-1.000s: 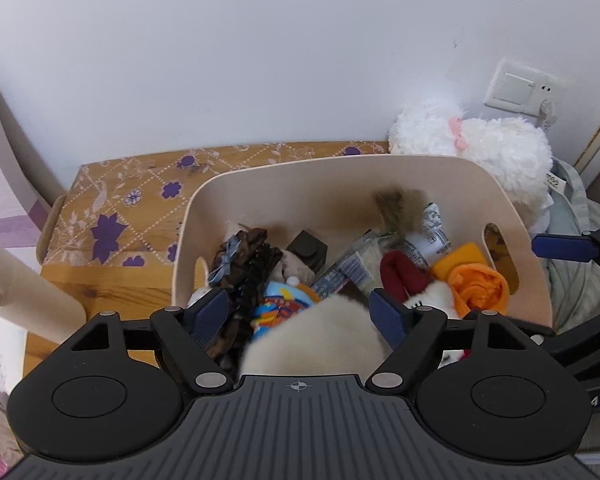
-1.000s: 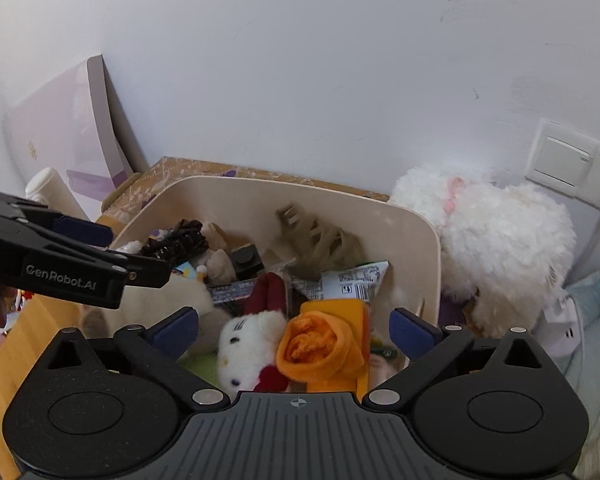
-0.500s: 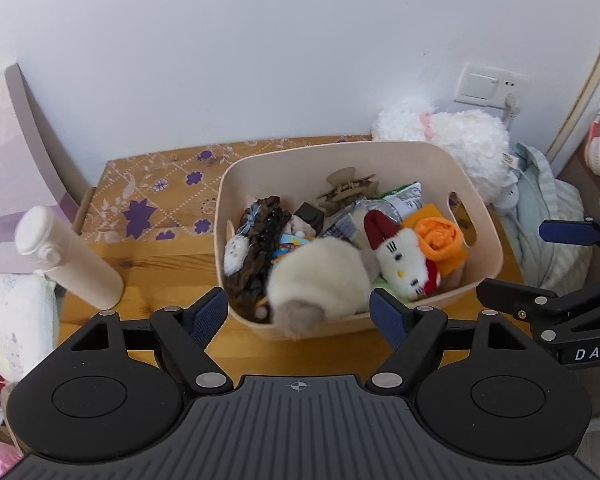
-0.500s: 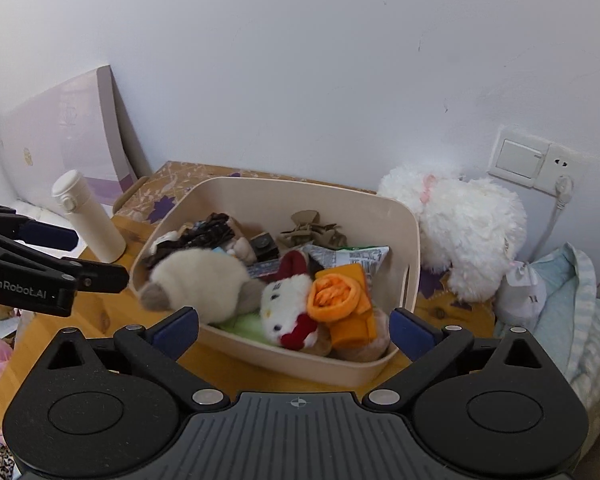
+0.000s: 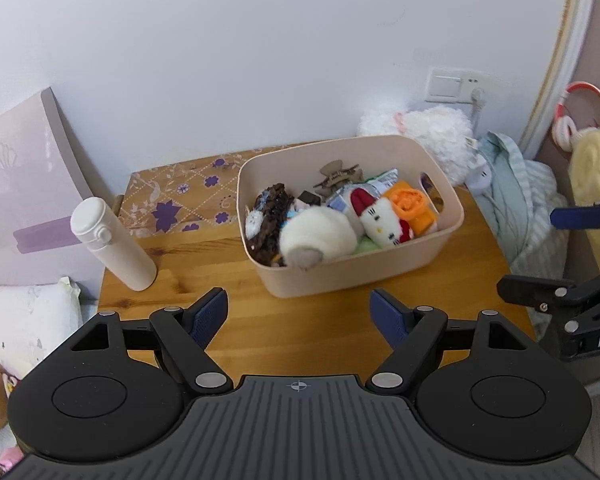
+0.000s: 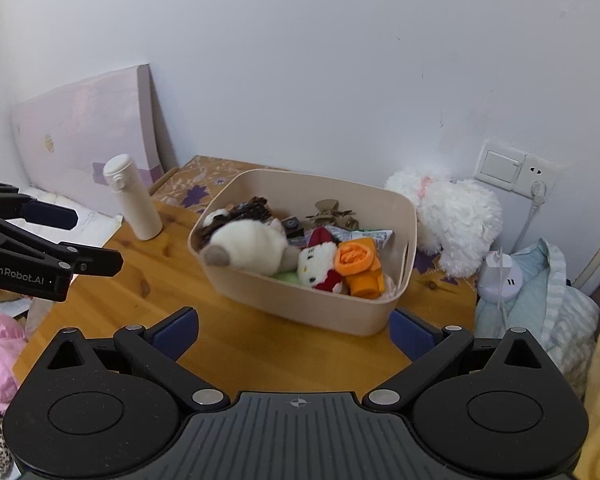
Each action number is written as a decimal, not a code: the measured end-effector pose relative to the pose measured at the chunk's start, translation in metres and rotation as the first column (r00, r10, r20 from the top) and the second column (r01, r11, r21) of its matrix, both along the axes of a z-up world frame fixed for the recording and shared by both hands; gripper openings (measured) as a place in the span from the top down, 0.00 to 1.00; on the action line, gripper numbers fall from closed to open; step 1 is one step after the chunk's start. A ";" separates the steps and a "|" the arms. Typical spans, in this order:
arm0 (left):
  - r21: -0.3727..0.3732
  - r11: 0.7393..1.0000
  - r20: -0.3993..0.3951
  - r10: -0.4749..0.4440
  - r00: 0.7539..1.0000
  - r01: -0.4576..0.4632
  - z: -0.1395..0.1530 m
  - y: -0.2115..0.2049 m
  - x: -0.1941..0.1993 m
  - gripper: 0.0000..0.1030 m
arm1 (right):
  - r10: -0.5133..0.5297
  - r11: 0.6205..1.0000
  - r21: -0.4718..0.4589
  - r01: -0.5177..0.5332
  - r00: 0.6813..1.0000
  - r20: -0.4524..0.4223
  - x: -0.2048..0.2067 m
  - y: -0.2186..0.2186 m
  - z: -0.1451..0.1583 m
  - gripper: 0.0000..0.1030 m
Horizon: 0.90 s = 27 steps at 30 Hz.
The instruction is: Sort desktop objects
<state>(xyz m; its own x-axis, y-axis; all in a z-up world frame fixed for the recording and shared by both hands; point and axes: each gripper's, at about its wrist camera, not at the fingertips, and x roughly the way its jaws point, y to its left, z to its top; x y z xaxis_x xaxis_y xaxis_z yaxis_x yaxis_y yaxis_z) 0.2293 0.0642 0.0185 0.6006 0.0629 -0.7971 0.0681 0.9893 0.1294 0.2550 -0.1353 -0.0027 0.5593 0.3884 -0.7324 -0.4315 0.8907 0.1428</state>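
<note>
A beige bin sits on the wooden table, filled with several small things: a white furry plush, a cat plush with a red bow, an orange roll, a brown hair clip and a dark scrunchie. My left gripper hangs open above the table in front of the bin, nothing between its fingers. My right gripper is open too, also short of the bin and empty.
A white bottle stands left of the bin, a floral box behind it. A white fluffy toy and a blue cloth lie to the right. A lilac board leans on the wall.
Both grippers have drawn back and up from over the bin; the bin, once filling the views, now shows whole with table in front. Both stayed open.
</note>
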 end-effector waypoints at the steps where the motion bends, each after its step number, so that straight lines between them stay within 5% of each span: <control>1: 0.015 1.000 0.001 -0.005 1.000 0.005 0.001 -0.001 -0.006 0.23 | -0.001 1.000 -0.007 0.001 1.000 0.000 -0.006 -0.001 0.003 0.00; 7: 0.056 0.998 0.019 -0.021 1.000 0.020 0.016 -0.009 -0.047 0.23 | -0.009 0.999 -0.036 0.009 1.000 0.005 -0.046 -0.004 0.018 0.00; 27: -0.033 0.991 -0.006 -0.133 0.991 0.133 0.039 -0.024 -0.156 0.23 | 0.006 1.000 0.009 -0.006 1.000 0.006 -0.153 -0.025 0.063 0.00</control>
